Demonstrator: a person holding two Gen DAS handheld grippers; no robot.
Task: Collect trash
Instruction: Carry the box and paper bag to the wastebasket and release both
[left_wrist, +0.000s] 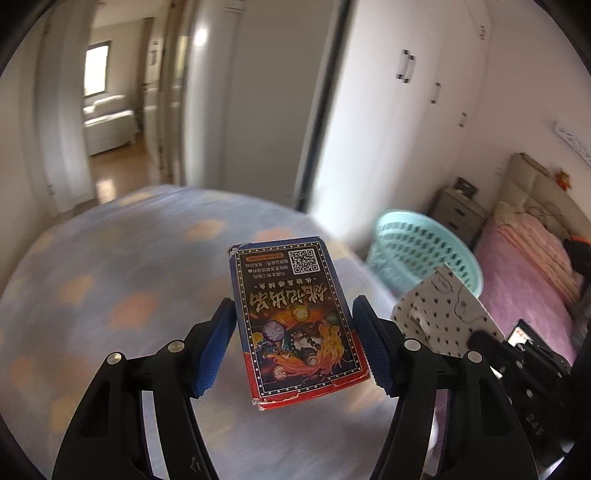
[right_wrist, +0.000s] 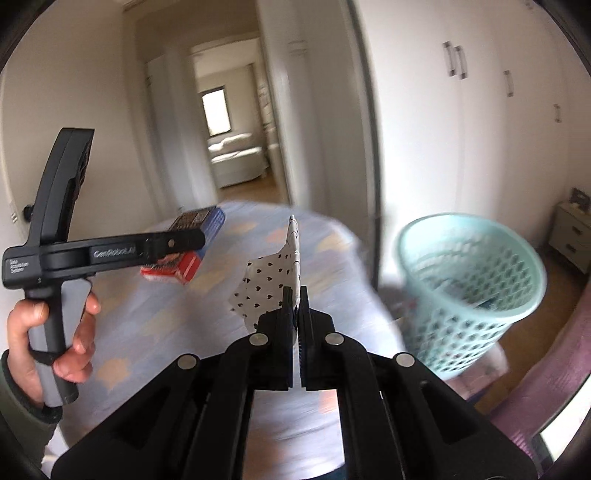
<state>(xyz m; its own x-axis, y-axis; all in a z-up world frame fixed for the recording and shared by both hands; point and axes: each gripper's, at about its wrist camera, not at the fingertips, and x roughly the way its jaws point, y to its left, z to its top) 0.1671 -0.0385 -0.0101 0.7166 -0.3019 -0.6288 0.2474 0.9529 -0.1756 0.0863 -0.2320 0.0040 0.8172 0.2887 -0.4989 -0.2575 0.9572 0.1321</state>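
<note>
My left gripper (left_wrist: 294, 314) is shut on a blue and red printed carton (left_wrist: 295, 317) and holds it above the bed; the carton also shows in the right wrist view (right_wrist: 192, 240). My right gripper (right_wrist: 294, 295) is shut on a white paper with small black hearts (right_wrist: 273, 280) and holds it upright above the bed; this paper also shows in the left wrist view (left_wrist: 439, 314). A light blue mesh basket (right_wrist: 469, 291) stands to the right of the bed, also seen in the left wrist view (left_wrist: 421, 254). Something lies inside it, blurred.
The bed has a blue sheet with peach patches (left_wrist: 110, 280). A second bed with a pink blanket (left_wrist: 532, 273) lies at the right. A nightstand (left_wrist: 458, 214) and white wardrobes (right_wrist: 480, 122) stand behind. An open doorway (right_wrist: 229, 147) leads to another room.
</note>
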